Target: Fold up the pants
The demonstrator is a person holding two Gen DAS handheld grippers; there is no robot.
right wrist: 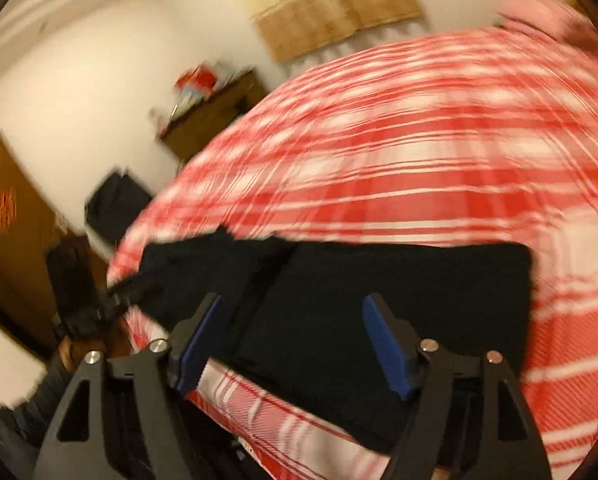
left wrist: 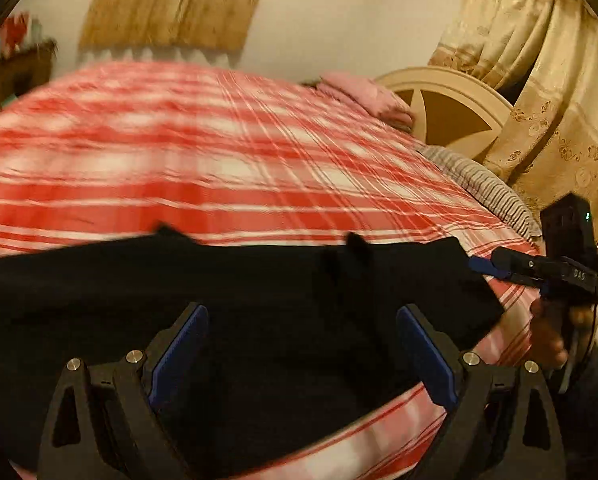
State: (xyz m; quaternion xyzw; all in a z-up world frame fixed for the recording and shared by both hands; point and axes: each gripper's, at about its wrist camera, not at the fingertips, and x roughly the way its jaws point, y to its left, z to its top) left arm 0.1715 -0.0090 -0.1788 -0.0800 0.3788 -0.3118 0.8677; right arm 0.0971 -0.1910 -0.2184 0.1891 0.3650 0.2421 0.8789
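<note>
Black pants (left wrist: 259,300) lie flat on the red and white plaid bed cover, near its front edge. In the right wrist view the pants (right wrist: 379,300) show as a folded dark rectangle. My left gripper (left wrist: 303,316) is open, its blue pads apart over the pants with nothing between them. My right gripper (right wrist: 295,308) is open above the pants' near edge. It also shows in the left wrist view (left wrist: 483,266) at the pants' right end. The left gripper appears in the right wrist view (right wrist: 127,288) at the pants' left end. Both views are motion-blurred.
The plaid bed (left wrist: 219,152) fills both views. A pink folded cloth (left wrist: 367,96) and a striped pillow (left wrist: 483,184) lie by the cream headboard (left wrist: 451,112). Curtains (left wrist: 539,80) hang on the right. A dark cabinet (right wrist: 215,116) and a wooden door (right wrist: 15,216) stand left.
</note>
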